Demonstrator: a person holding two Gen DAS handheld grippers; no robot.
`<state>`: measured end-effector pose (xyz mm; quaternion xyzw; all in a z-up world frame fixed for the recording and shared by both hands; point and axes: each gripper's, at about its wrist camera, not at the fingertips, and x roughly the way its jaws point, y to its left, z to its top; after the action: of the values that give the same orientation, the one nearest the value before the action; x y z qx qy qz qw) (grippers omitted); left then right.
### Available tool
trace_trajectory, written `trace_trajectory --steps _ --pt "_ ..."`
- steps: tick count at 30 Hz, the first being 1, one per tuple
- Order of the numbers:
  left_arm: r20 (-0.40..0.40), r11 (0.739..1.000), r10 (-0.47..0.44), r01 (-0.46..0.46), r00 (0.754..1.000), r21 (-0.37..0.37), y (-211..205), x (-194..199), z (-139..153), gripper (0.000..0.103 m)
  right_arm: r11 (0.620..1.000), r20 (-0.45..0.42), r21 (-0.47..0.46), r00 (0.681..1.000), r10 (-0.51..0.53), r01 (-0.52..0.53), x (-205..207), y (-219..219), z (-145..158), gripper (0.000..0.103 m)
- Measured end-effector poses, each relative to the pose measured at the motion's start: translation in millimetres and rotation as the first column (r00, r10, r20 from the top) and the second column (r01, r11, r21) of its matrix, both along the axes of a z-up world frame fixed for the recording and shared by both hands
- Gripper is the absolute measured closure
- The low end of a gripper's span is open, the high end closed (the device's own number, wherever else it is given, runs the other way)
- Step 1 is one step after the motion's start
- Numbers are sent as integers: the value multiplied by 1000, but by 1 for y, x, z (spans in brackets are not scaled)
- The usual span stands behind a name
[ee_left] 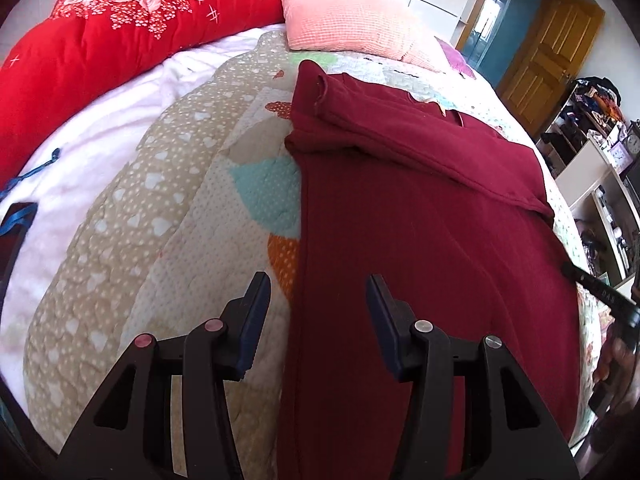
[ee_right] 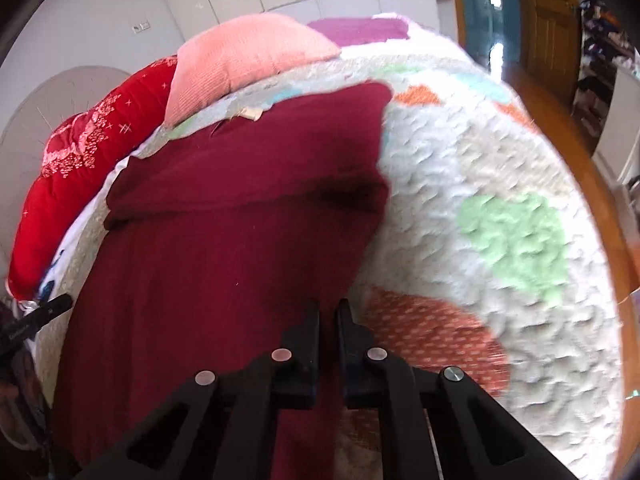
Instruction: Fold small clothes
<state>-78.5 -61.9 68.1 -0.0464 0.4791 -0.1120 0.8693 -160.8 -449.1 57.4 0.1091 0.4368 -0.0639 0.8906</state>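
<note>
A dark red garment (ee_left: pixel 420 216) lies flat on the patterned quilt (ee_left: pixel 192 200), with its sleeves folded across the far part. My left gripper (ee_left: pixel 318 292) is open and hovers over the garment's left edge near the hem. In the right wrist view the same garment (ee_right: pixel 224 232) fills the left half. My right gripper (ee_right: pixel 329 312) has its jaws nearly together over the garment's right edge, and dark red cloth shows in the narrow gap. The view is blurred.
A pink pillow (ee_left: pixel 352 12) and a red floral duvet (ee_left: pixel 120 28) lie at the head of the bed. A white sheet (ee_left: pixel 92 148) lies at the left. Shelves (ee_left: pixel 600 168) and a wooden door (ee_left: pixel 548 52) stand to the right. The bed's right edge (ee_right: pixel 592 264) drops to a wooden floor.
</note>
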Motion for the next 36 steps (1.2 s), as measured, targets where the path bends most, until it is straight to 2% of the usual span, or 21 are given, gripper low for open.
trace_trajectory --steps 2,3,4,5,6,7,9,10,12,13,14,18,21,22,23,24,27,28,30,33,36 --pt "-12 1000 9 -9 1000 -19 5 -7 -1 54 997 0 -74 999 -38 38 -2 -6 1 98" --pt "-19 1000 10 -11 1000 -28 7 -8 -2 54 988 -12 -135 997 -74 71 0 -8 -2 103" --pt "-31 999 8 -9 999 -43 9 -11 -3 54 984 -28 -152 995 -98 92 0 -13 -6 103" --pt "-38 999 5 -7 999 -54 11 -14 -3 54 992 -40 -85 994 -101 97 -2 -22 -9 103" --pt "-44 998 2 -5 999 -64 13 -17 -4 54 995 -18 22 995 -98 98 -10 -30 -6 103" --pt "-57 996 -4 -1 998 -85 16 -21 -5 54 992 16 90 996 -87 85 -19 -33 -1 103" --pt "-89 993 -19 9 996 -119 20 -28 -9 53 991 46 122 997 -62 56 -38 -30 12 99" --pt "-99 992 -27 14 995 -129 21 -30 -10 51 991 42 129 998 -47 41 -46 -28 15 94" --pt "-121 987 -46 27 992 -156 23 -39 -14 41 983 26 182 1000 5 -10 -64 -23 16 72" --pt "-130 984 -53 31 990 -173 25 -45 -16 41 977 13 210 1000 26 -28 -73 -19 14 57" --pt "-137 983 -57 32 989 -178 26 -48 -17 41 971 1 232 999 48 -47 -82 -15 11 56" --pt "-144 984 -63 37 988 -174 28 -63 -20 41 959 -81 274 991 104 -78 -109 -1 -13 56" --pt "-143 986 -65 42 988 -160 26 -69 -22 40 950 -50 295 991 124 -104 -121 8 -21 58" --pt "-141 988 -65 43 988 -149 25 -71 -22 40 961 -32 244 990 139 -128 -123 16 -20 79" --pt "-141 989 -65 45 988 -143 25 -72 -22 40 971 -29 199 990 139 -131 -123 22 -19 94" --pt "-141 989 -67 47 988 -138 25 -73 -23 40 977 -22 168 990 137 -131 -125 26 -18 95" --pt "-148 989 -65 44 987 -140 27 -80 -24 40 990 -25 91 994 107 -104 -129 26 -14 95" --pt "-152 989 -64 42 986 -142 28 -82 -25 40 991 -34 93 995 96 -93 -130 22 -15 95" --pt "-162 989 -62 40 985 -141 28 -88 -26 39 984 -36 162 996 86 -79 -131 13 -18 95" --pt "-170 990 -70 48 983 -133 27 -95 -28 38 978 -2 186 996 94 -92 -136 12 -11 95" --pt "-159 991 -97 80 983 -105 24 -103 -29 33 954 10 280 994 112 -111 -149 6 -5 89"
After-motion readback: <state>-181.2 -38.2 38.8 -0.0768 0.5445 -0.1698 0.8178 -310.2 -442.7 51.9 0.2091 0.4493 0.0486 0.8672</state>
